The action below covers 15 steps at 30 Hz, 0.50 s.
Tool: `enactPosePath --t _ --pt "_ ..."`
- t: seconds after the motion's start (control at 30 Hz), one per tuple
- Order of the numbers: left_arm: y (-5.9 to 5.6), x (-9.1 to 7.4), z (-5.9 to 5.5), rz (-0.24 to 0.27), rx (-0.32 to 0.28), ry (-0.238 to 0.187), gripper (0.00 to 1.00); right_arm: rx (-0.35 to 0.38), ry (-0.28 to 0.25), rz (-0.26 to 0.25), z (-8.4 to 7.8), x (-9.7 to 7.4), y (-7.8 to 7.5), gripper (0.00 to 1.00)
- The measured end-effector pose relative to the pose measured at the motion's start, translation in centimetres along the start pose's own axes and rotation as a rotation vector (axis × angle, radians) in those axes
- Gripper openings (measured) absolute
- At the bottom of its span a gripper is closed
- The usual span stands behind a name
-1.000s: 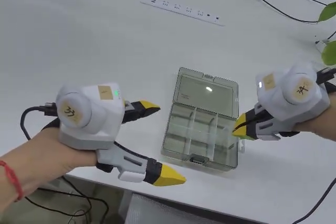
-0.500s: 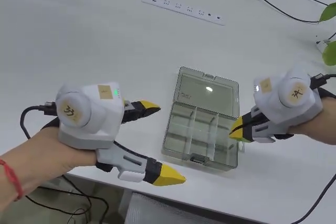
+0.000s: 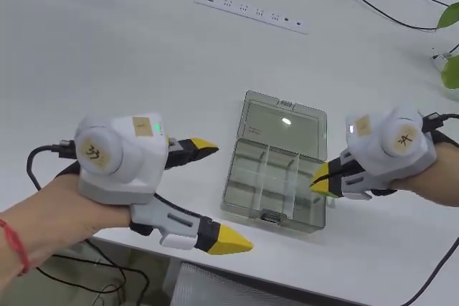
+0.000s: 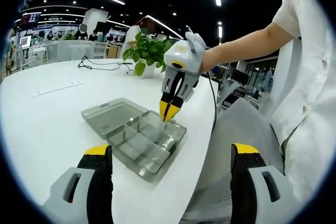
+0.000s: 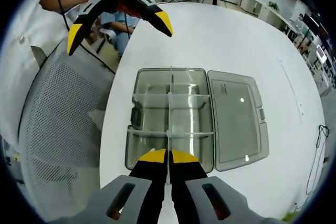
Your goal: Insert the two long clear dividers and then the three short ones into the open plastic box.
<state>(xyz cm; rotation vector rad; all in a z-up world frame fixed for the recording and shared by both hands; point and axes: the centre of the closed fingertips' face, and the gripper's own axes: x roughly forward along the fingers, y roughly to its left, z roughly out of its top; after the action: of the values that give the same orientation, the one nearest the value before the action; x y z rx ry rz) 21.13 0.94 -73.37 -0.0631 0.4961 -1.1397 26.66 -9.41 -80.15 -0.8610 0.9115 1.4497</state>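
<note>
The open plastic box [image 3: 244,214] sits near the front edge of the white desk [image 3: 107,48], its lid [image 3: 283,123] laid flat behind it. The right gripper [image 5: 169,156] is at the box's right end, jaws closed. In the right gripper view a thin clear divider [image 5: 170,114] runs the length of the box straight into the slit between them, so they appear to pinch its near end. Two more clear strips [image 5: 152,96] cross it from the front wall to the hinge side. I cannot tell which strips are the long ones and which the short.

The left gripper [image 3: 219,193] hovers left of the box, apart from it, its jaws spread wide and holding nothing.

The step in hand looks like seating this lengthwise strip, with the task partly done, since three strips are in the tray. Next, the held end likely needs pressing straight down so it meets the wall slot and the notches of the crossing strips, then a gentle release that does not lift it back out. The free gripper could steady the light box against sliding
</note>
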Motion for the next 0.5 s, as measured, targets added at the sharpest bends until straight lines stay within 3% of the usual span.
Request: enactPosePath --t 0.5 --pt "0.0 0.0 -0.1 0.0 0.002 0.004 0.96 -0.04 0.055 -0.011 -0.8 1.5 -0.1 0.02"
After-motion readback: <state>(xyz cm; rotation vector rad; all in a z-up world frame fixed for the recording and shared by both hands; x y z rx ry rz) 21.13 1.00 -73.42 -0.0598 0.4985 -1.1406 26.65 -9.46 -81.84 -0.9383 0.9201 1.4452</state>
